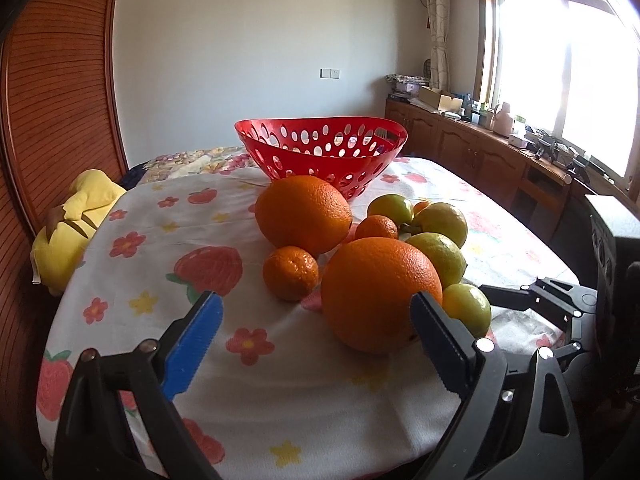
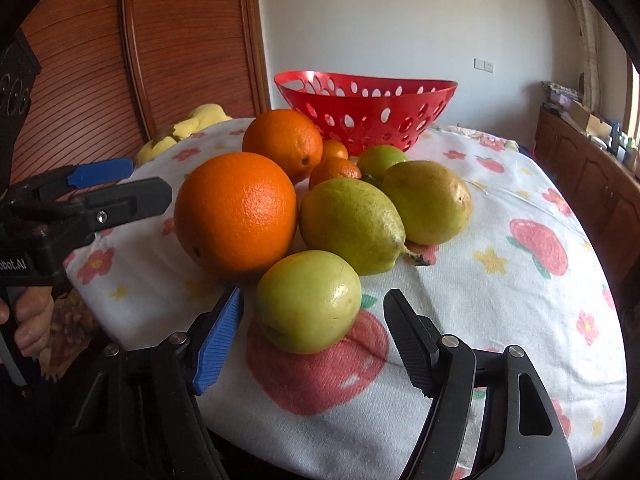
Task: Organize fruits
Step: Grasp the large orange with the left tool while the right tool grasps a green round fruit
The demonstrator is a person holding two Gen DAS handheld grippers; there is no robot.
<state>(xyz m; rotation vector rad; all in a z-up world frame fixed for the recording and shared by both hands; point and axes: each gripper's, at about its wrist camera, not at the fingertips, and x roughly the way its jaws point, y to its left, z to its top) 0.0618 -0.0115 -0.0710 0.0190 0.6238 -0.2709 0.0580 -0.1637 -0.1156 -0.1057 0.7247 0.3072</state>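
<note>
A pile of fruit lies on the flowered tablecloth (image 1: 256, 380) before a red perforated basket (image 1: 320, 148), which also shows in the right wrist view (image 2: 366, 110). My left gripper (image 1: 316, 312) is open; its right finger sits against the near big orange (image 1: 380, 292), and a small mandarin (image 1: 291, 273) lies just ahead. A second big orange (image 1: 302, 213) is behind. My right gripper (image 2: 314, 308) is open, its fingers on either side of a green round fruit (image 2: 308, 300). Two pears (image 2: 352, 226) (image 2: 428, 200) and the near orange (image 2: 236, 212) lie beyond it.
A yellow plush toy (image 1: 76, 224) lies at the table's left edge by a wooden slatted door (image 1: 56, 100). A wooden sideboard (image 1: 480, 152) with clutter runs under the window on the right. The left gripper also shows in the right wrist view (image 2: 120, 184).
</note>
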